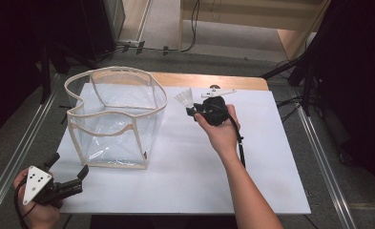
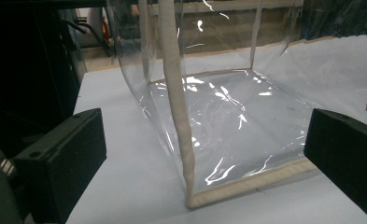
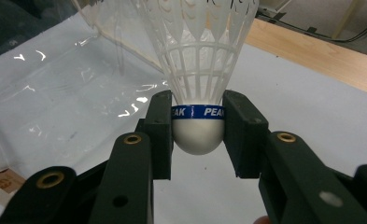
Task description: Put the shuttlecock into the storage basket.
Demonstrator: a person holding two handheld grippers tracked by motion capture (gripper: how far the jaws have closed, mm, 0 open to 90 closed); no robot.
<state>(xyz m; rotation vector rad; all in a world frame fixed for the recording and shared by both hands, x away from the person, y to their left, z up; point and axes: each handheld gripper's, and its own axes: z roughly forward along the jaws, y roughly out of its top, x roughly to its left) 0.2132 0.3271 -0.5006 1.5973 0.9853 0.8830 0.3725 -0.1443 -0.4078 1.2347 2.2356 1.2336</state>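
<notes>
A white plastic shuttlecock point(image 3: 200, 60) with a blue band round its cork is held above the white board, skirt pointing away from the hand. My right gripper point(image 3: 197, 128) is shut on its cork, one pad on each side. In the high view the shuttlecock point(image 1: 184, 99) hangs just right of a clear plastic bag point(image 1: 116, 117) with beige trim, and the right gripper point(image 1: 193, 111) sits behind it in the person's hand. My left gripper point(image 1: 70, 174) rests at the board's front left corner, open, nothing between its pads. It faces the clear bag's point(image 2: 218, 112) near corner.
The white board point(image 1: 261, 162) lies on a wooden table whose far edge point(image 1: 209, 80) shows. The bag stands upright with its mouth open at the top. Dark stands and cables ring the table. A metal rail point(image 1: 326, 162) runs along the right.
</notes>
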